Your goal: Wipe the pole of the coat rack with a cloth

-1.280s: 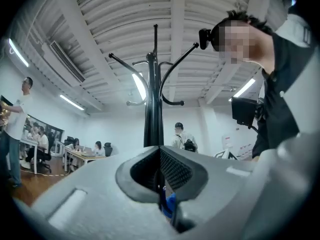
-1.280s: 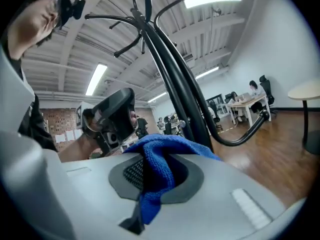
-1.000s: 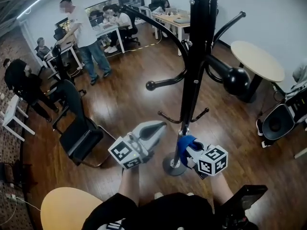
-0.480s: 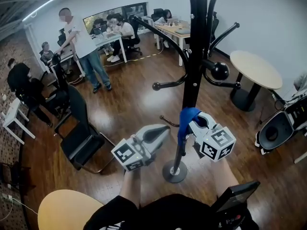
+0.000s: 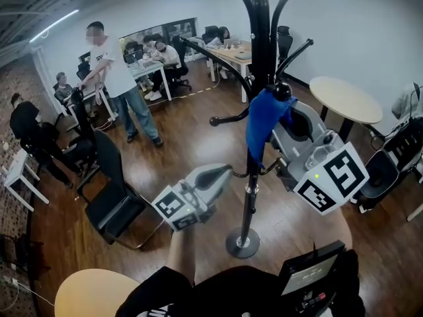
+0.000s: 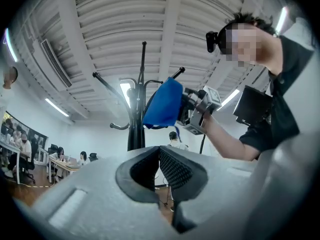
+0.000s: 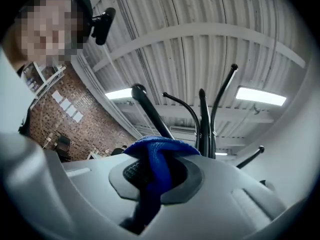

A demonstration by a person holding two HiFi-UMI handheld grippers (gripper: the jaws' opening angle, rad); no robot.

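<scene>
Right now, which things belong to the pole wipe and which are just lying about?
In the job: blue cloth, coat rack pole, right gripper shut on the cloth.
Just about: left gripper, shut and empty; round table; black chair.

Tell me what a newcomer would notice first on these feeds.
The bright blue cloth stands out first: the right tool is shut on it and holds it high at the black coat rack pole, level with the hook arms. Next, the left tool sits lower, left of the pole, jaws together with nothing between them. Behind, people gather around desks at the far end of the room.
</scene>
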